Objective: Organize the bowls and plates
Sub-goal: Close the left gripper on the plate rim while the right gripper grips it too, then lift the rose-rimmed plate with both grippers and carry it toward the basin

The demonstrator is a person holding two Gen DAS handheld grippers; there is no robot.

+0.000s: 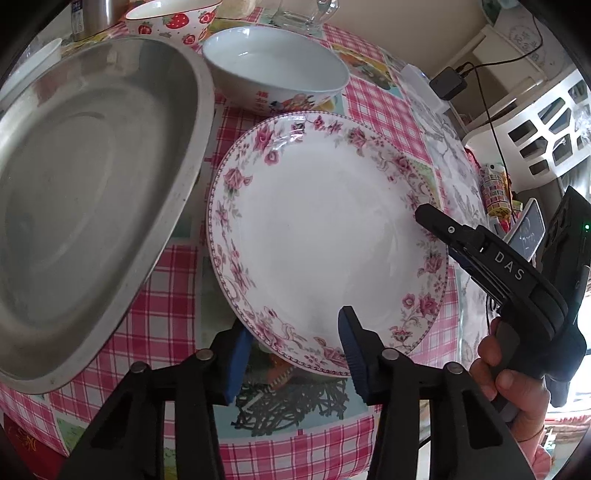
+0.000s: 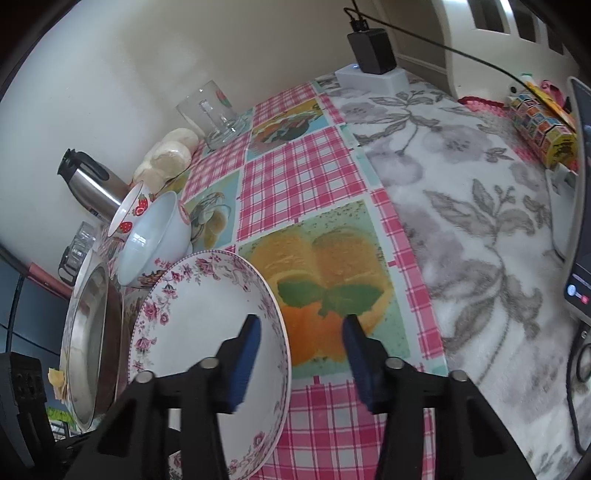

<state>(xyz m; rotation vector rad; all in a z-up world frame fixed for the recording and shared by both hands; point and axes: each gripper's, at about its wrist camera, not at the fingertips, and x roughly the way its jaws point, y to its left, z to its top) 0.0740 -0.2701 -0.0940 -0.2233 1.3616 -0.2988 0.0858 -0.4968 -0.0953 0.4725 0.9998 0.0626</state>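
Blue-padded fingers of the left gripper point(image 1: 295, 354) stand apart astride the near rim of the floral plate point(image 1: 325, 229), not clamped. On the plate's far side, the right gripper point(image 2: 301, 354) likewise straddles its rim, spread open. The plate lies on the checked tablecloth point(image 2: 295, 177) beside a steel tray point(image 1: 88, 192). A white bowl point(image 1: 275, 70) and strawberry bowl point(image 1: 173, 18) sit unstacked, so sorting looks barely begun.

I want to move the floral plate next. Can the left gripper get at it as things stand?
Probably yes. The left gripper is open, with the plate rim between its fingers and nothing in between. The steel tray lies beside it, apart.
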